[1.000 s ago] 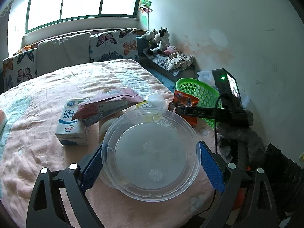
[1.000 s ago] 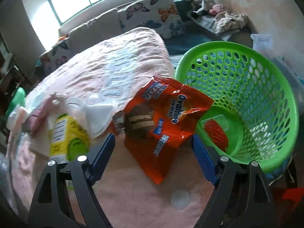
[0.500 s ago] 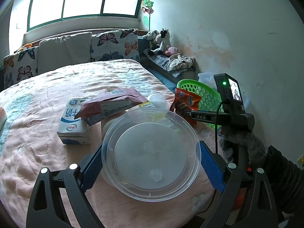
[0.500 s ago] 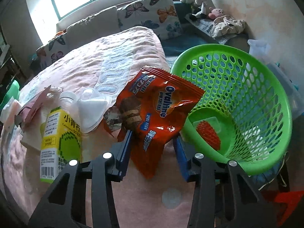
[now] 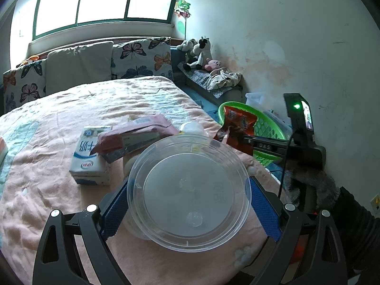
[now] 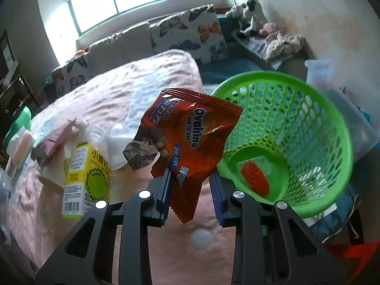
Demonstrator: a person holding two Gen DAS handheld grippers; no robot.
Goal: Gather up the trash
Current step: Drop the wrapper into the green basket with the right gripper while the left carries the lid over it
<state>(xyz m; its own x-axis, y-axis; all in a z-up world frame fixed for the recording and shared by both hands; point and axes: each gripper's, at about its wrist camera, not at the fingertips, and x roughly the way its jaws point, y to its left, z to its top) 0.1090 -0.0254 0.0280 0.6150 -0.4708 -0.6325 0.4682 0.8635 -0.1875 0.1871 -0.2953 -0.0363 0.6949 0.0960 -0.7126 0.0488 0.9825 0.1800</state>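
Note:
My right gripper [image 6: 190,178] is shut on an orange Ovaltine snack bag [image 6: 190,133] and holds it lifted above the bed, just left of the green basket [image 6: 308,109]. The bag also shows in the left wrist view [image 5: 238,124] in front of the basket [image 5: 268,128]. My left gripper [image 5: 187,201] is shut on a clear round plastic container [image 5: 187,187], its blue pads against both sides. A white milk carton [image 5: 87,154], a pink wrapper [image 5: 137,133] and a yellow-green juice carton [image 6: 80,178] lie on the pink bedspread [image 5: 47,190].
The basket stands on the floor off the bed's right edge and holds a red-orange item [image 6: 255,178]. A clear plastic bin [image 6: 344,109] sits behind it. Cushions [image 5: 80,64] line the window side. Soft toys [image 5: 199,52] sit by the wall.
My right gripper closed on the snack bag and lifted it off the bed toward the basket. My left gripper still holds the clear container in the same place.

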